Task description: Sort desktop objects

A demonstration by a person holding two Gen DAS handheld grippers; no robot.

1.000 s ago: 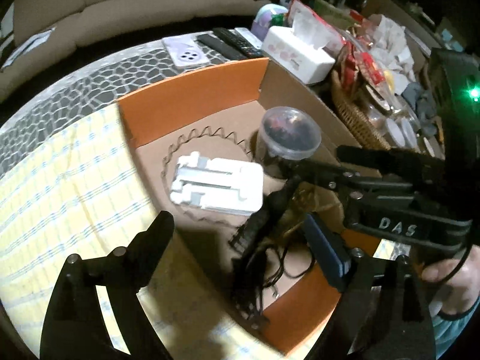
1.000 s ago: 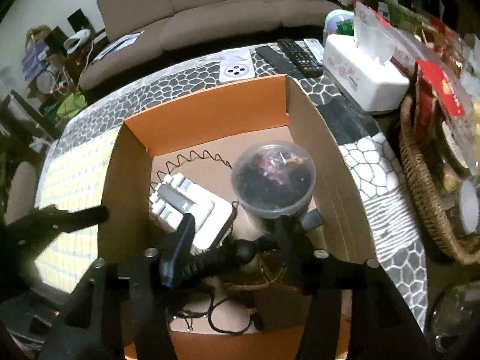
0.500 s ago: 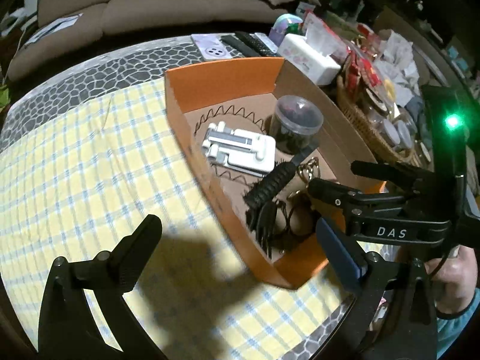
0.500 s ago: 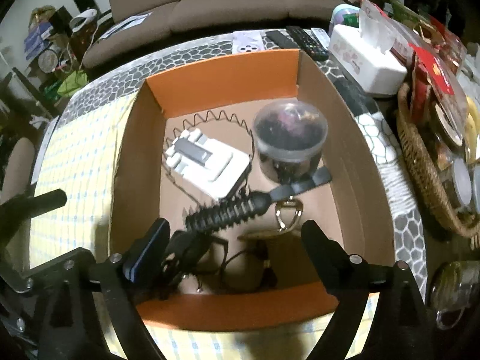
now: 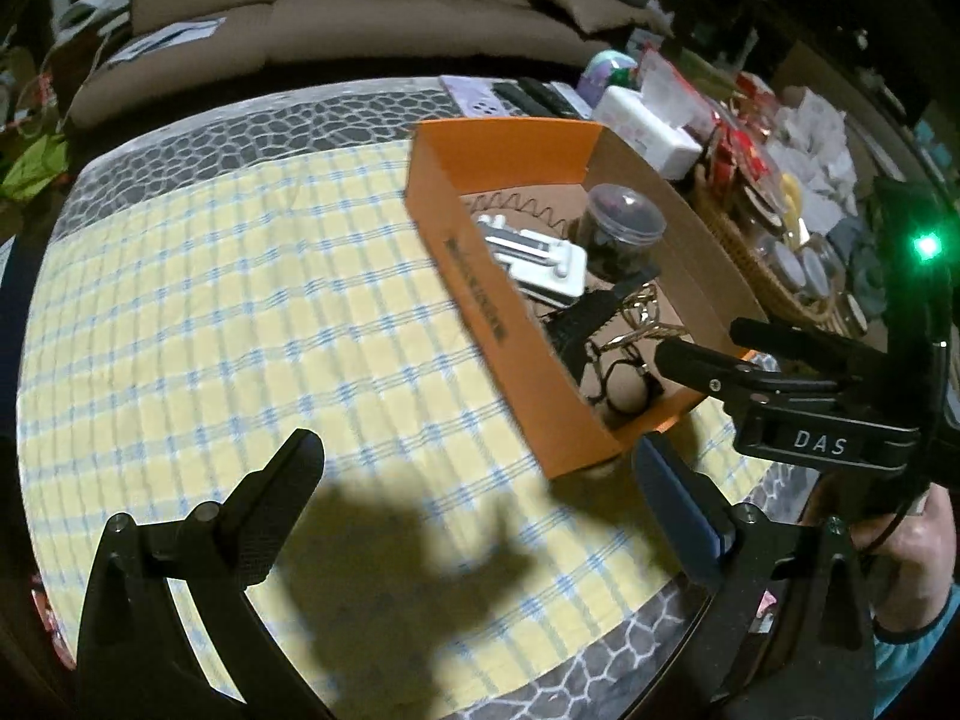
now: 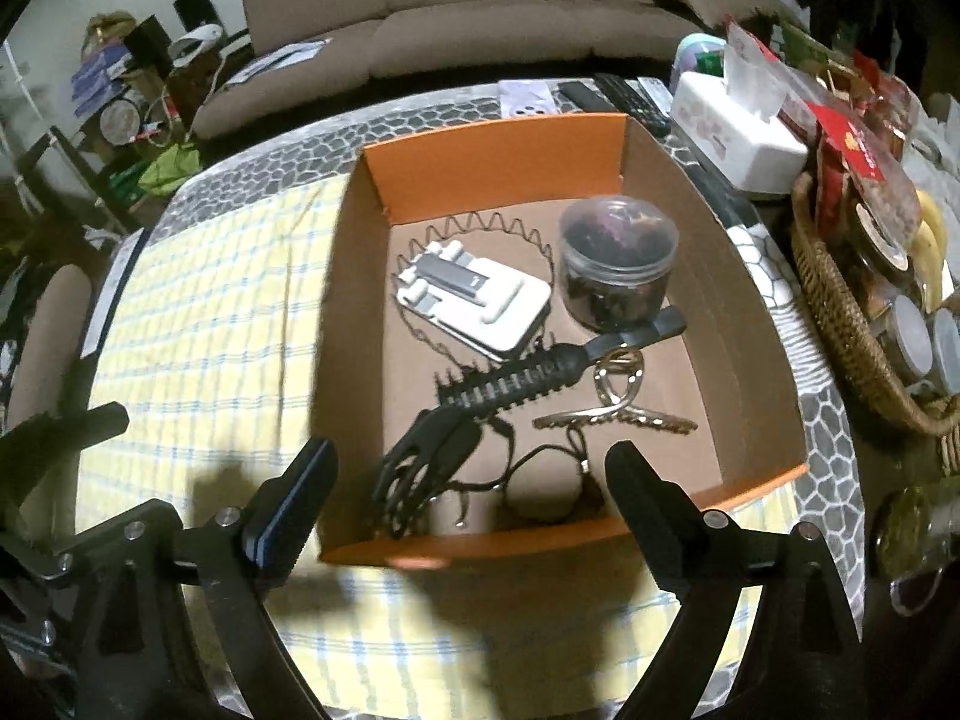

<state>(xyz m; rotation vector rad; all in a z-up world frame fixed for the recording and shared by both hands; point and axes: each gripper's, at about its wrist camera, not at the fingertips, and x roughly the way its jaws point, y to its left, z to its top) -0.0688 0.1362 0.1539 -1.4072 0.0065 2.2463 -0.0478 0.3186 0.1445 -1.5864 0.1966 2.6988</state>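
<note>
Your left wrist view hides the lower parts of the box's contents behind the orange near wall of the box (image 5: 480,300); the black comb (image 5: 585,321) shows only partly there. The printing on that wall is too blurred to read. The dark contents of the lidded jar (image 6: 615,258) can't be made out. The wicker basket (image 6: 840,324) at the table's right edge is cut off by the frame. A hand (image 5: 918,546) shows only partly at the left view's right edge.
</note>
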